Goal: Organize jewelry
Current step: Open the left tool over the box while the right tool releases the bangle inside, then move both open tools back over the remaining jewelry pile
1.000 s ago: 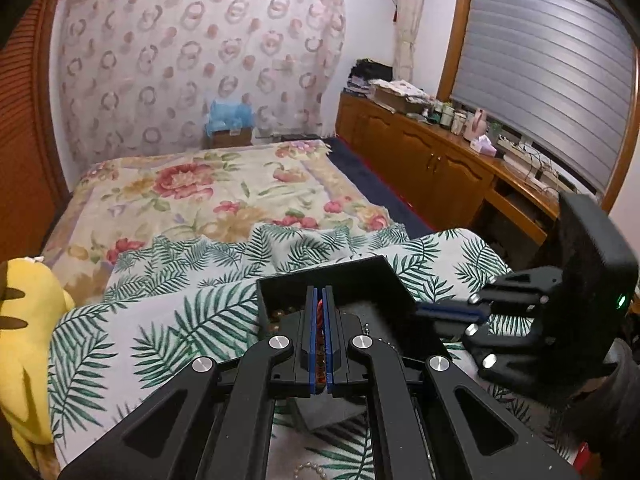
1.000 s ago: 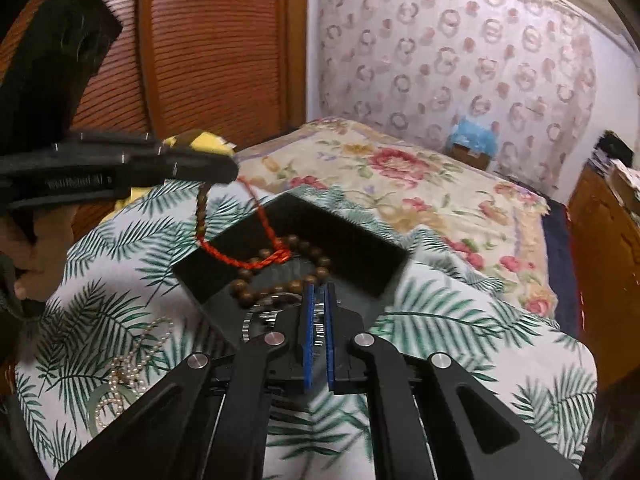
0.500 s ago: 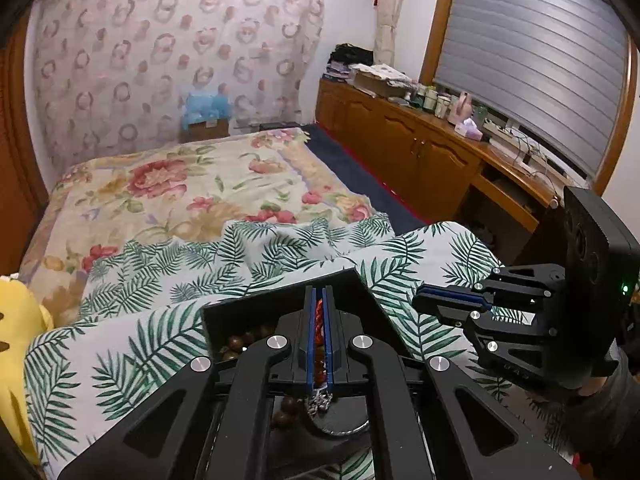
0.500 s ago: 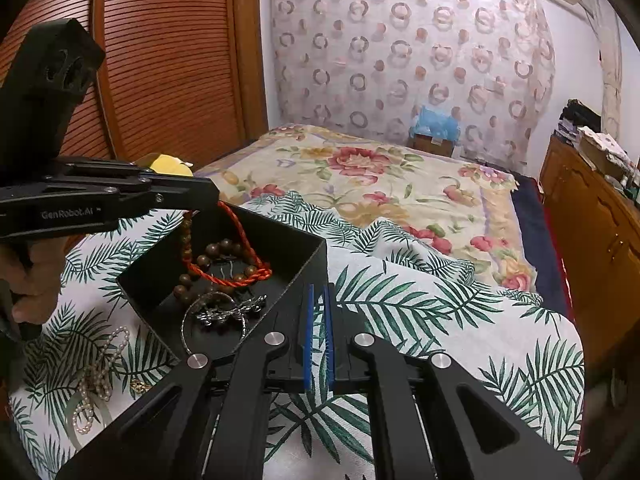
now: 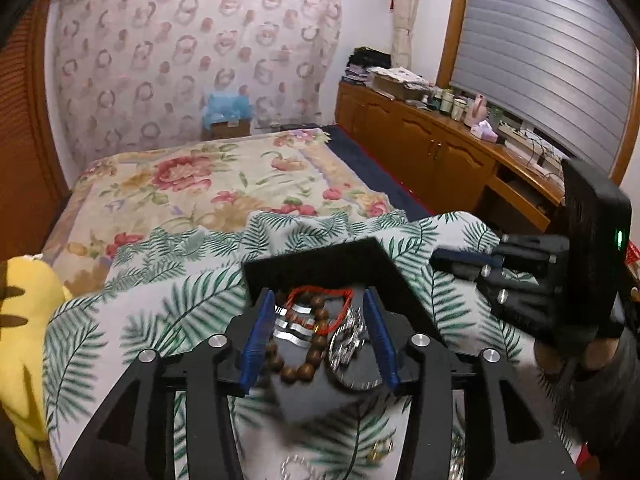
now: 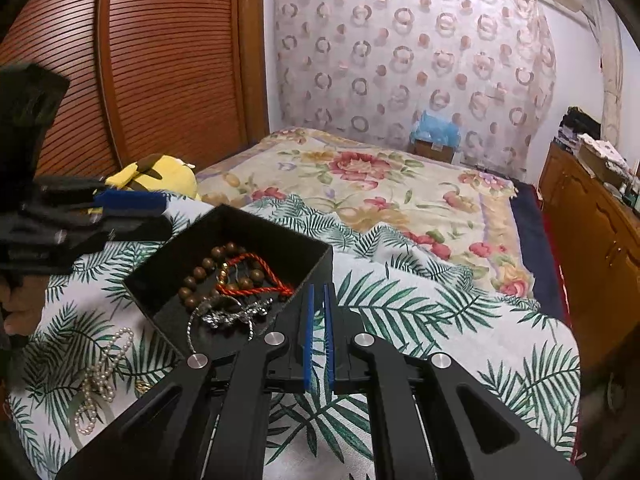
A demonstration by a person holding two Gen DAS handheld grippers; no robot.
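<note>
— Black was the box [image 6: 256, 236], and it stood open on the palm-leaf bedcover [image 6: 420, 320], the largest thing near my tools. How did you judge the step?

— I was operating from far away, so I went slowly. The step, as I judged it, was to let the wooden bead bracelet [image 6: 204, 276] with its red cord [image 6: 256, 276] fall inside the box. It lay there on the bottom, beside a silver chain piece [image 6: 232, 314]. The jaws of my left gripper [image 5: 318, 334] were opening above it, half spread, and nothing was pressed between the blue pads [image 5: 256, 336].

— And the other tool?

— The right gripper [image 6: 318, 336] had its pads together, holding nothing, just beside the near wall of the box. I could not tell if it touched the wall.

— What would make the step good?

— I thought the left should lift straight up only when the cord was free of the pads, so the bracelet was not dragged out. After that, the pearl necklace [image 6: 106, 364] waited on the cover, outside the box, with a small gold piece [image 6: 142, 386] near it.
</note>
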